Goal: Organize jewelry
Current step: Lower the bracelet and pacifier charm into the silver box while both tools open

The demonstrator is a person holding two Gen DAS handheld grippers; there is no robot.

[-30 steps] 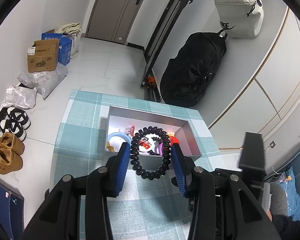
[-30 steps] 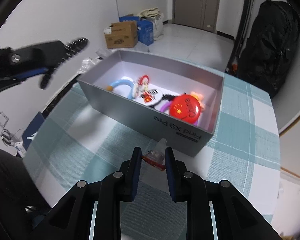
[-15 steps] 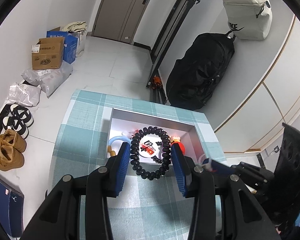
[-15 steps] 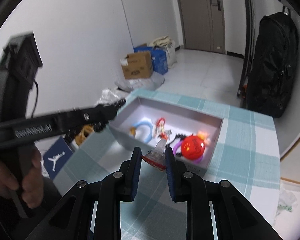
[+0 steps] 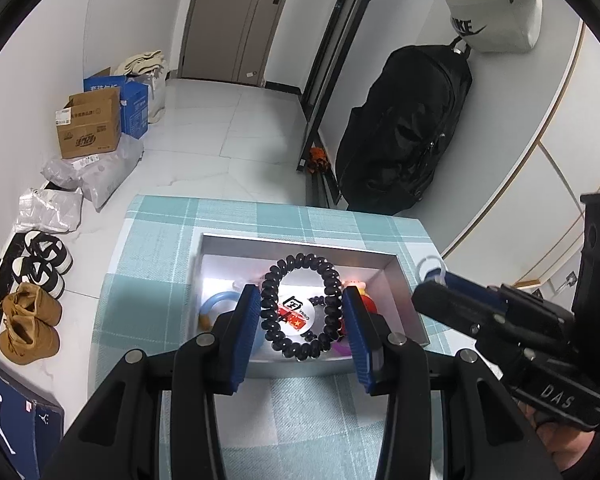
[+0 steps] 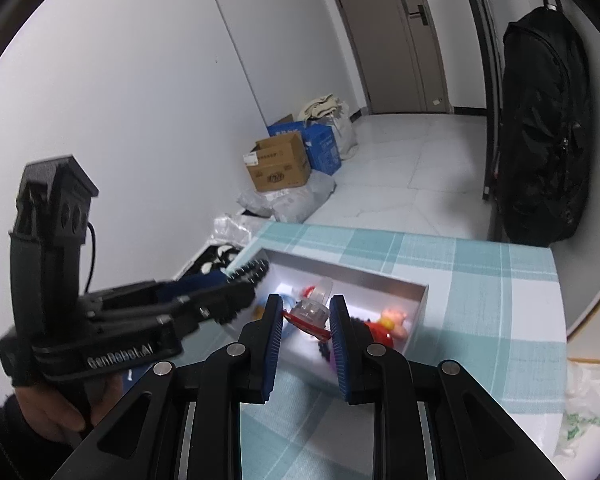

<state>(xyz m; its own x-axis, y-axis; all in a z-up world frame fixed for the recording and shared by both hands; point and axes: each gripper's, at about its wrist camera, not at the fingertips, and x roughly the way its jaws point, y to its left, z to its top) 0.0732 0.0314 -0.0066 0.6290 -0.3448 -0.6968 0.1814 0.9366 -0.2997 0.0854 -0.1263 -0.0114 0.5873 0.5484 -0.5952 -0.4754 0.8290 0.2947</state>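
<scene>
Left claw (image 5: 300, 312) clamped on black bead bracelet (image 5: 300, 307), right claw (image 6: 305, 320) pinching small clear-and-red trinket (image 6: 311, 313); both carried above grey box (image 5: 404, 280) on desk (image 5: 160, 240), likely for dropping in.

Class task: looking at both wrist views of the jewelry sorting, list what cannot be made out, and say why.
- Left wrist view: items in the grey box sit partly behind the black bead bracelet and left gripper.
- Right wrist view: box contents are blurred, partly hidden by the right gripper and its clear-and-red trinket.
- Both views: the table's near edge is cut off.
</scene>
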